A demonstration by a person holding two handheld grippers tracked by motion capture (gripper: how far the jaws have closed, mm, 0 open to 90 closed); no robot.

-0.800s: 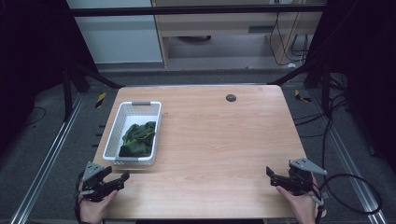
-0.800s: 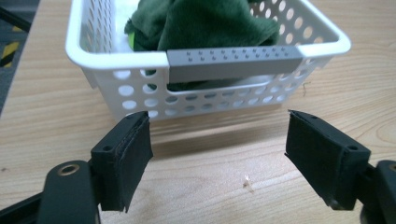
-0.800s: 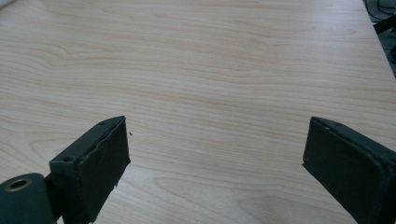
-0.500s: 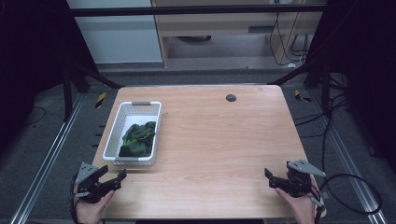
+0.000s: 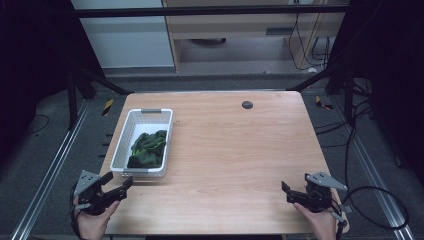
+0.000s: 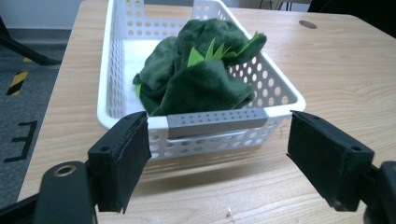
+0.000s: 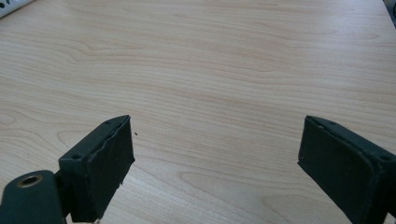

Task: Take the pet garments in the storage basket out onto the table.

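A white perforated basket [image 5: 123, 145] [image 6: 112, 70] stands at the table's left side with dark green cloth [image 5: 148, 148] [image 6: 196, 79] bunched inside. My left gripper [image 5: 116, 184] [image 6: 219, 158] sits at the front left corner, open, its jaws pointing at the basket's near end with a grey handle strip [image 6: 215, 122] between them but apart from the pads. At the front right corner my right gripper [image 5: 286, 191] [image 7: 215, 163] is open over bare wood, nothing between its jaws.
The wooden table [image 5: 235, 150] has a round dark grommet [image 5: 247, 104] near its far edge. A hand holds each gripper at the near edge. Cables trail on the floor to the right. Metal frame legs stand beyond the table's far corners.
The left gripper has slid a little back and left toward the table's front corner. The right gripper has barely shifted.
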